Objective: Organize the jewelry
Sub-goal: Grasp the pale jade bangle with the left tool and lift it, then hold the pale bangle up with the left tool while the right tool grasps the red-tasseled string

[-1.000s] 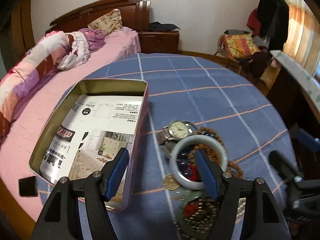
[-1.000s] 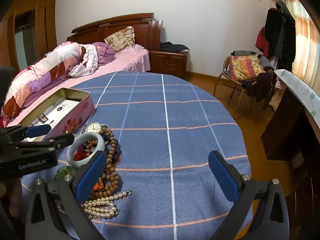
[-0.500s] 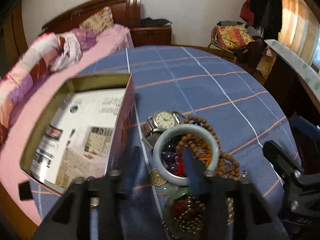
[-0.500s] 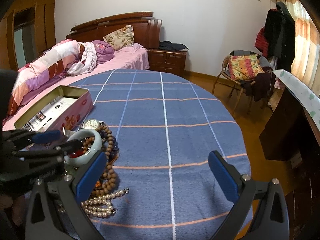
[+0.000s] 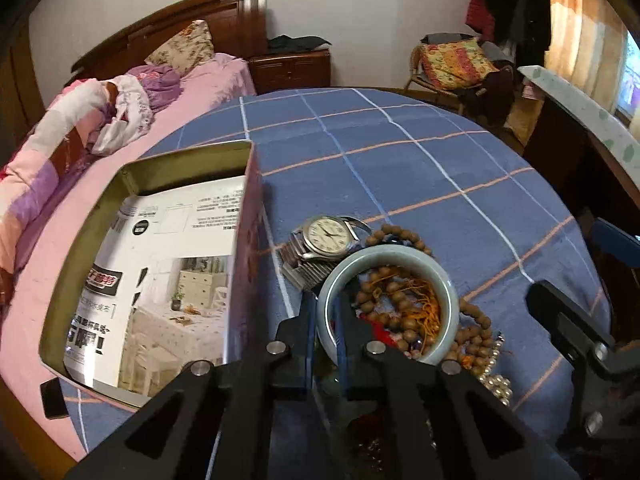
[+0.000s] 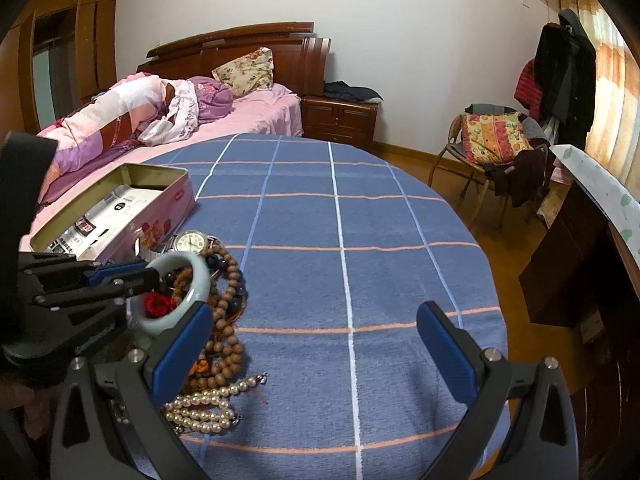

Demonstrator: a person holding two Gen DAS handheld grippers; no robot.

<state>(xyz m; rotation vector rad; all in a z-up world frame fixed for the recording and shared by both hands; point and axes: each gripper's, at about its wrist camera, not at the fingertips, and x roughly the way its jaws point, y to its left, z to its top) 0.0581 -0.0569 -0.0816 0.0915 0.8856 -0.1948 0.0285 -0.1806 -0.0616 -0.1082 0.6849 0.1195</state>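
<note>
A pale jade bangle (image 5: pixel 442 280) lies on a heap of jewelry on the blue checked table. My left gripper (image 5: pixel 325 316) is closing its jaws on the bangle's near-left rim, which sits pinched between the blue pads; the right wrist view shows the same grip on the bangle (image 6: pixel 202 276). A steel watch (image 5: pixel 326 236), brown wooden beads (image 5: pixel 472 332) and a pearl strand (image 6: pixel 204 404) lie around it. An open tin box (image 5: pixel 160 166) lined with printed paper stands to the left. My right gripper (image 6: pixel 314 314) hangs open over bare cloth, right of the heap.
The round table's edge (image 6: pixel 486 264) drops off at the right toward a dark desk (image 6: pixel 568 264). A pink bed (image 6: pixel 256 116) lies behind the tin. A chair (image 6: pixel 492 140) with a bright cushion stands at the back right. A small black object (image 5: pixel 52 398) lies by the tin's near corner.
My left gripper's jaws came together from wide open onto the bangle's rim, and it rolled slightly. The right gripper stayed open and still.
</note>
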